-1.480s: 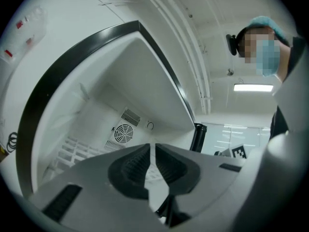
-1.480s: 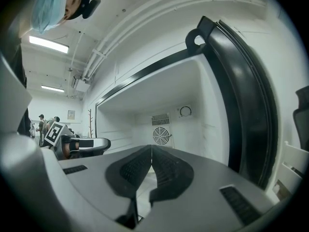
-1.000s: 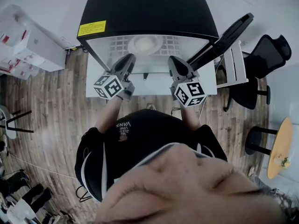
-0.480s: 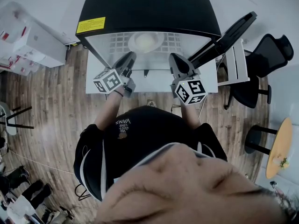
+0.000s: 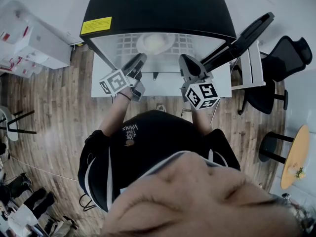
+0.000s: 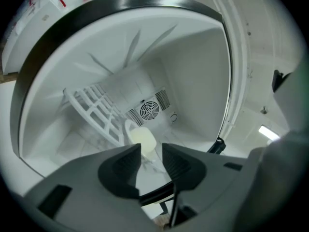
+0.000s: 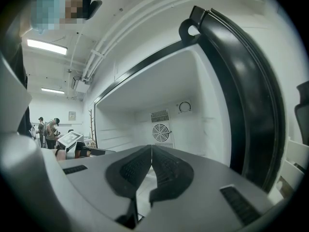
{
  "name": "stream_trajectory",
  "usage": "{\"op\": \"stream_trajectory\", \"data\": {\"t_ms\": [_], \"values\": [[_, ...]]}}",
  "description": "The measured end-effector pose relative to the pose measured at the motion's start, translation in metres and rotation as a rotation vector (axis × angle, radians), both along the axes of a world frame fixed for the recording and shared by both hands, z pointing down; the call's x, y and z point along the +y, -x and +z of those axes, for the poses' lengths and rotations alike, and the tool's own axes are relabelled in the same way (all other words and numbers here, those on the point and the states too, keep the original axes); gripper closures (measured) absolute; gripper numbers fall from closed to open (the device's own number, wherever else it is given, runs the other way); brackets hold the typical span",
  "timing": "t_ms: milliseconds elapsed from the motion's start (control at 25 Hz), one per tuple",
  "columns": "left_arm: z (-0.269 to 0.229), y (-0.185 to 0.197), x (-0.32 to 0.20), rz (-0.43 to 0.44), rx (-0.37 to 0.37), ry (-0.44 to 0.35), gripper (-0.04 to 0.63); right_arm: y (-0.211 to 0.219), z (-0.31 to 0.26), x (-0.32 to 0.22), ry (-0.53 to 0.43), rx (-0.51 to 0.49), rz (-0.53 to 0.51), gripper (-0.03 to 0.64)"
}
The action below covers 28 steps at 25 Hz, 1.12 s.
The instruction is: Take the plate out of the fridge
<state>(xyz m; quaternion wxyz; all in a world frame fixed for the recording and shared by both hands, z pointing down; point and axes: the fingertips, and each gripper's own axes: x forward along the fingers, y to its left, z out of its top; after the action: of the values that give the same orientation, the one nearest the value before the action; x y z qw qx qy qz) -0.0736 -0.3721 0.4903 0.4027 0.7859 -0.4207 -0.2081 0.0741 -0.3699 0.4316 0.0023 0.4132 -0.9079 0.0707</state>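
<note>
A pale round plate [image 5: 154, 43] lies on the white wire shelf [image 5: 128, 46] inside the open black fridge [image 5: 153, 9]. In the left gripper view the plate [image 6: 140, 140] sits deep inside, just beyond the jaw tips, beside the wire shelf [image 6: 94, 111]. My left gripper [image 5: 138, 61] [image 6: 151, 152] points into the fridge mouth; its jaws have just been opening and stand open with nothing between them. My right gripper [image 5: 184, 61] [image 7: 151, 152] hovers at the fridge front to the right, shut and empty, and the plate is hidden from its view.
The fridge door [image 5: 239, 36] stands swung open at the right, with its white door shelf [image 5: 251, 68] beside a black office chair [image 5: 286, 58]. White boxes [image 5: 29, 43] stand left of the fridge. A round wooden table [image 5: 295, 154] stands at the far right.
My left gripper has rolled, tilting its marker cube, and crept slightly toward the fridge. The right gripper has stayed where it was.
</note>
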Motion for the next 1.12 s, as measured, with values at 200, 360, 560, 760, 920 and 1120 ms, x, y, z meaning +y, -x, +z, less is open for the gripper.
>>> {"op": "stream_trajectory", "data": {"t_ms": [200,360,560,760,920,1120], "values": [[0.003,-0.001,-0.004,0.002,0.076,0.048,0.477,-0.001,-0.001,-0.002,-0.001,-0.002,0.006,0.606],[0.004,0.0,-0.005,-0.006,0.141,0.079,0.477,-0.002,-0.002,-0.002,-0.006,-0.003,0.012,0.606],[0.004,0.002,-0.006,-0.014,0.225,0.121,0.469,-0.003,-0.003,-0.003,-0.009,-0.002,0.014,0.606],[0.005,0.004,-0.007,-0.023,0.273,0.146,0.466,-0.004,-0.003,-0.003,-0.01,-0.005,0.017,0.606],[0.006,0.005,-0.008,-0.028,0.322,0.158,0.466,-0.005,-0.002,-0.003,-0.008,-0.009,0.018,0.606],[0.009,0.009,-0.008,-0.04,0.362,0.169,0.466,-0.005,-0.002,-0.002,-0.006,-0.01,0.018,0.606]]}}
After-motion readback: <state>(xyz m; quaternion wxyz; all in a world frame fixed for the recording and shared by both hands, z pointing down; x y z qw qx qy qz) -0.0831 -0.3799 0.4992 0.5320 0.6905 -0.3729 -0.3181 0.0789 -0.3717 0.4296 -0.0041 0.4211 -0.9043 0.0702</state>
